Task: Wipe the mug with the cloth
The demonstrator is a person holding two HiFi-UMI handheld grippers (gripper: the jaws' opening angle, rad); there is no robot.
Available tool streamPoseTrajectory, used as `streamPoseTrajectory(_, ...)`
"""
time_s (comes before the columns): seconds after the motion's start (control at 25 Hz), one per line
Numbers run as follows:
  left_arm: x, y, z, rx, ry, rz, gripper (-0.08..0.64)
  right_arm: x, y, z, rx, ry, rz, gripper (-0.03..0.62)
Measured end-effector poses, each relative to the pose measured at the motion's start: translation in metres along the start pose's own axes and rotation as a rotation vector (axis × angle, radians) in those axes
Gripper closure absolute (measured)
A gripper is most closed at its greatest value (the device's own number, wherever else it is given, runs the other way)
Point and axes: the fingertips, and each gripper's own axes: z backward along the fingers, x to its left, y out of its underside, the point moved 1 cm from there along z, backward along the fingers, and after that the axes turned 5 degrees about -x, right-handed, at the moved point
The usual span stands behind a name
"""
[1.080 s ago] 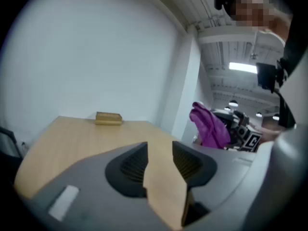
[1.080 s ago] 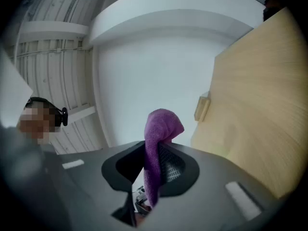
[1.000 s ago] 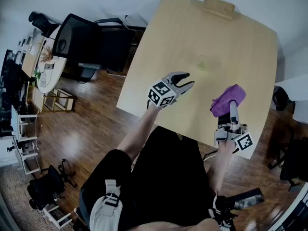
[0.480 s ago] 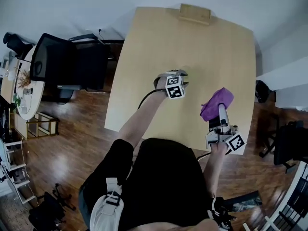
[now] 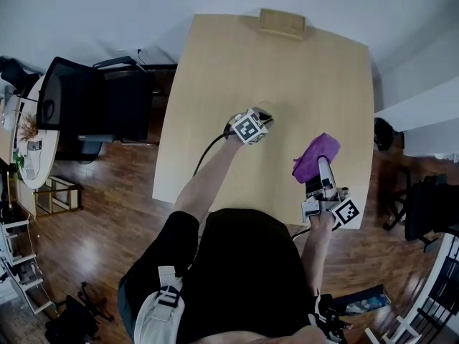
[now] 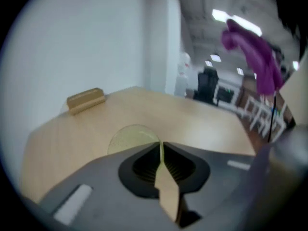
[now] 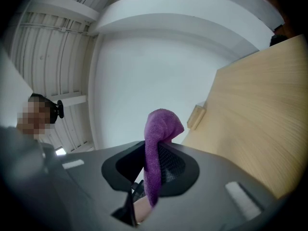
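A pale yellow see-through mug (image 6: 131, 137) stands on the wooden table (image 5: 215, 84). In the head view my left gripper (image 5: 264, 115) covers it. The left gripper (image 6: 161, 150) is closing its jaws, and a thin yellow edge of the mug's wall sits pinched between the pads. A purple cloth (image 5: 315, 156) hangs bunched from my right gripper (image 5: 320, 169), which is raised over the table's right side, apart from the mug. In the right gripper view the cloth (image 7: 159, 143) stands up between the shut jaws.
A small wooden block (image 5: 281, 21) lies at the table's far edge. A black office chair (image 5: 93, 106) stands left of the table over wood flooring. A white surface (image 5: 423, 113) sits off the table's right edge.
The left gripper moved forward over the mug and its jaws went from wide open to nearly closed on the mug's wall. The right gripper kept hold of the cloth.
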Motion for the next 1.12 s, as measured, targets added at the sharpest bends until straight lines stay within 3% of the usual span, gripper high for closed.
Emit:
streamPoseTrajectory(0.08,-0.003,-0.026,0.042,-0.297,0.045,0.321,0.518,-0.001,0.002,-0.003,0.016,0.0,0.015,0.526)
streamPoseTrajectory(0.16,-0.014,-0.046,0.085,-0.57,0.098,0.5,0.518,-0.001,0.007,-0.008,0.056,0.014,0.065,0.526)
streamPoseTrajectory(0.24,-0.03,-0.054,0.124,-0.725,0.121,0.538,0.518,0.002,0.018,-0.018,0.124,0.037,0.152,0.526)
streamPoseTrajectory(0.32,-0.048,-0.055,0.157,-0.804,0.11,0.529,0.518,0.014,0.036,-0.034,0.198,0.021,0.219,0.526)
streamPoseTrajectory(0.44,-0.076,-0.057,0.188,-0.854,0.067,0.472,0.518,0.037,0.066,-0.058,0.311,-0.019,0.324,0.526)
streamPoseTrajectory(0.64,-0.117,-0.065,0.2,-0.791,-0.007,0.26,0.518,0.077,0.135,-0.085,0.511,-0.132,0.539,0.526)
streamPoseTrajectory(0.76,-0.128,-0.068,0.208,-0.771,-0.021,0.218,0.518,0.078,0.151,-0.084,0.568,-0.126,0.702,0.527)
streamPoseTrajectory(0.92,-0.136,-0.069,0.22,-0.792,0.033,0.235,0.518,0.051,0.129,-0.077,0.544,-0.021,0.761,0.528)
streamPoseTrajectory(1.12,-0.133,-0.065,0.224,-0.872,0.09,0.317,0.518,-0.012,0.073,-0.05,0.46,0.222,0.684,0.528)
